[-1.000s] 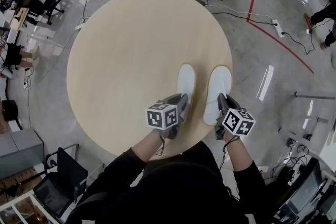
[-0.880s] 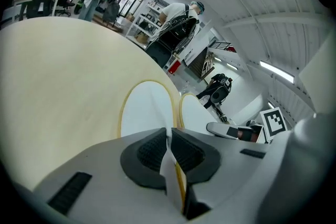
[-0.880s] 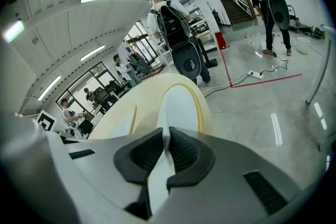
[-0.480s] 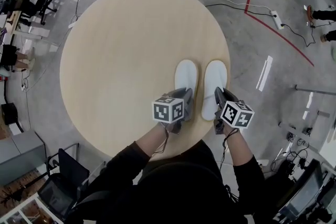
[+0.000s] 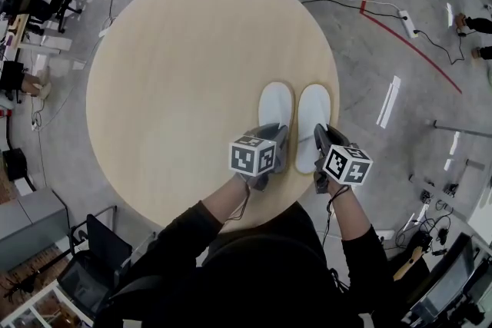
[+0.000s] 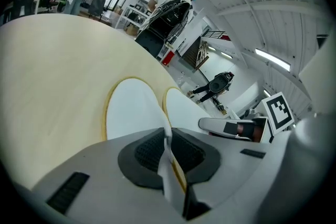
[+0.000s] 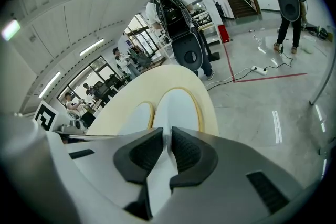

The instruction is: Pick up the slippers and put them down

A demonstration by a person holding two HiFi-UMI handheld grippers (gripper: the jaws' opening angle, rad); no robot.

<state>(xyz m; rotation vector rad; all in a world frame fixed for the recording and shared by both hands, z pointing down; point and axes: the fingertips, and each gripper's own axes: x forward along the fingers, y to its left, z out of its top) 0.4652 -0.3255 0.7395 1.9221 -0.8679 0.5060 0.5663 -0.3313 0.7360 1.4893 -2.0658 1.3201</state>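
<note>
Left claw [image 5: 275, 139] clamped on left slipper [image 5: 274, 105] heel; right claw [image 5: 323, 140] likewise on right slipper [image 5: 314, 113].
Side by side on round desk [image 5: 177, 73], toes pointing straight away.

Black sleeves [image 5: 183, 236], grey left tongs [image 5: 279, 136], grey right tongs [image 5: 320, 136], black-and-white marker cubes [image 5: 254, 157]

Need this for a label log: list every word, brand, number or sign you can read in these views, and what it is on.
No readable text anywhere.
Left slipper and right slipper: plain white, no brand shows.
Left marker cube and right marker cube: black-and-white square patterns, no letters or digits.
Table: no print.
Background room: any print is too small to read.
</note>
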